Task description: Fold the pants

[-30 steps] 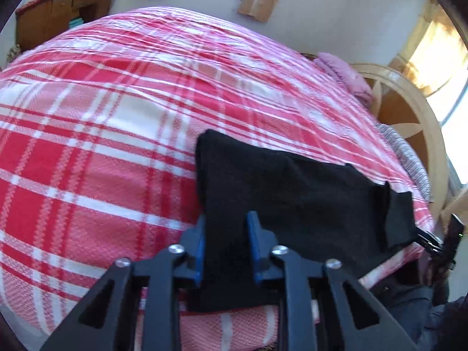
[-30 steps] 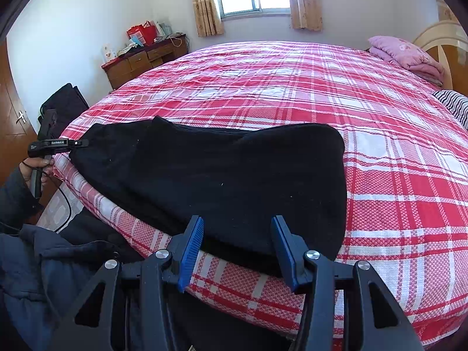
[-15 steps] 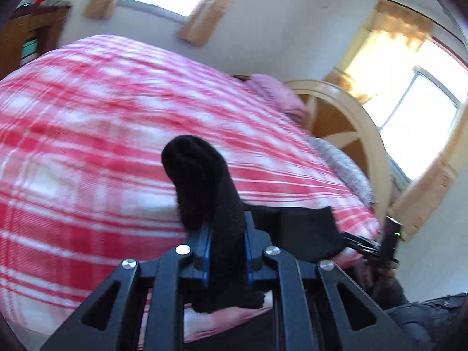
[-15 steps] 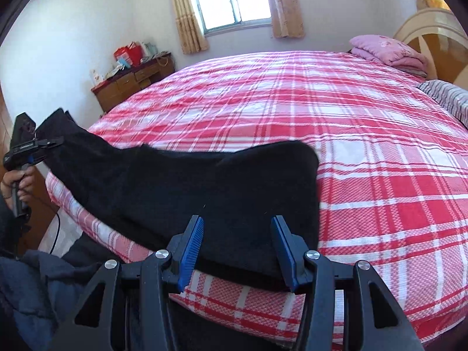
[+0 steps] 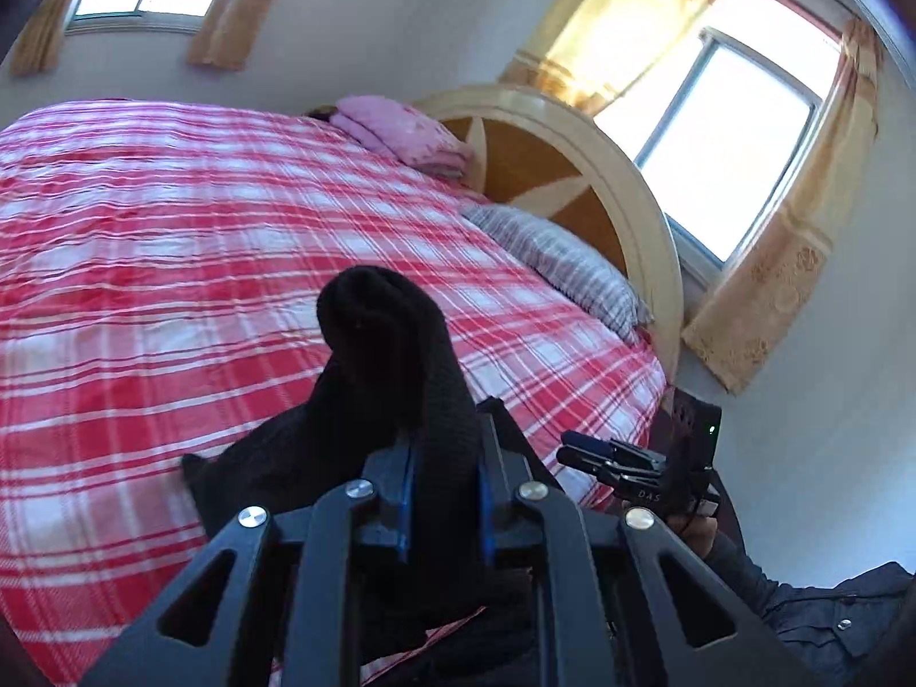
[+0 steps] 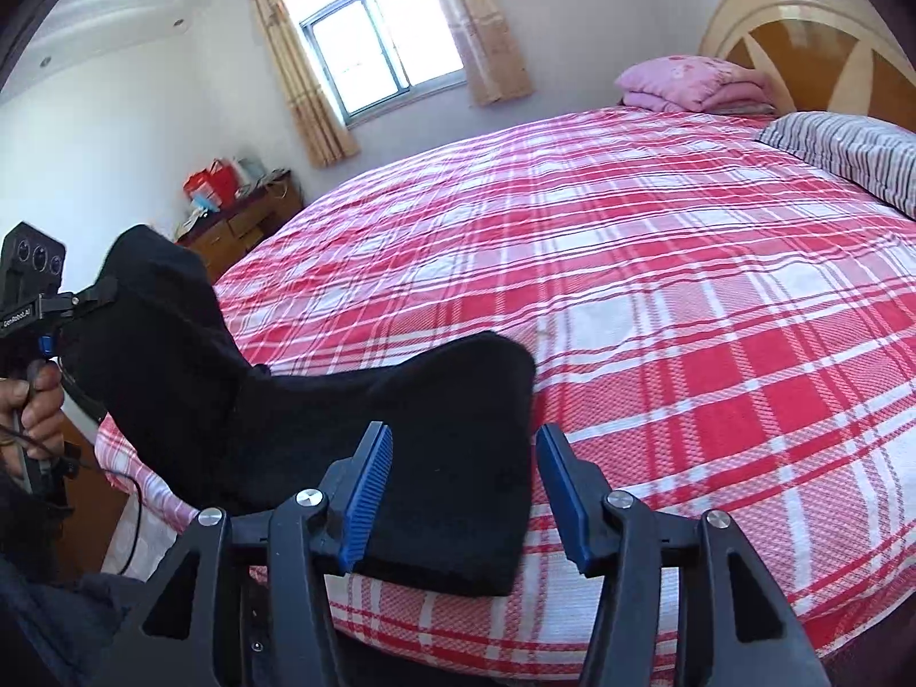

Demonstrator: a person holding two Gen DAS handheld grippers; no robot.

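Observation:
The black pants [image 6: 366,418] lie along the near edge of a bed with a red plaid cover [image 6: 658,297]. My left gripper [image 5: 443,492] is shut on one end of the pants [image 5: 389,360] and holds it lifted off the bed; that raised end also shows at the left of the right wrist view [image 6: 154,309], with the left gripper [image 6: 86,300] pinching it. My right gripper [image 6: 466,492] is open, its blue pads either side of the other end, which rests flat on the bed. The right gripper also shows in the left wrist view [image 5: 589,455].
A folded pink blanket [image 6: 687,83] and a striped pillow [image 6: 847,149] lie by the curved wooden headboard [image 5: 572,172]. A wooden dresser [image 6: 240,223] with red items stands by the far wall. The bed edge runs just under both grippers.
My left gripper closed on the pants end and lifted it up off the bed, swinging toward the headboard side. The right gripper stayed open over the other end.

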